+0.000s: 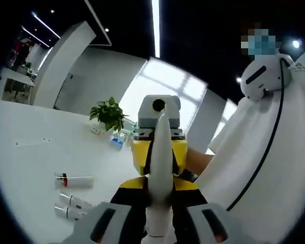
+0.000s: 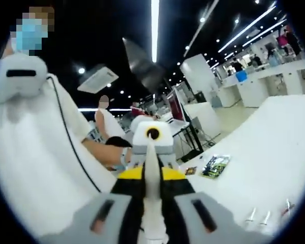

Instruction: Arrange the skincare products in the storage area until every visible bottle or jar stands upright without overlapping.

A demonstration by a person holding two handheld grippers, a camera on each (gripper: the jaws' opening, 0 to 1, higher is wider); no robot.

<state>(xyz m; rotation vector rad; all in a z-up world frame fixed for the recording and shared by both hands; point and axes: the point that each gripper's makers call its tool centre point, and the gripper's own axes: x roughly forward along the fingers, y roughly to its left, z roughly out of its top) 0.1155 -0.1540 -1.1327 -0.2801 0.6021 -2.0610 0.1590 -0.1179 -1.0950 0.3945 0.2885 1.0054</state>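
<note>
Three white tubes lie flat on the white table: one with a red band and two side by side in the left gripper view. Small upright bottles stand near the table's edge in the right gripper view. Both grippers are raised above the table and face each other head on. My left gripper has its narrow white jaws pressed together, with nothing between them. The yellow-bodied right gripper points straight at it. My right gripper is likewise shut and empty, and meets the left gripper.
A potted green plant and small blue items stand at the table's far side. A printed card lies on the table. A person in white stands close behind the grippers.
</note>
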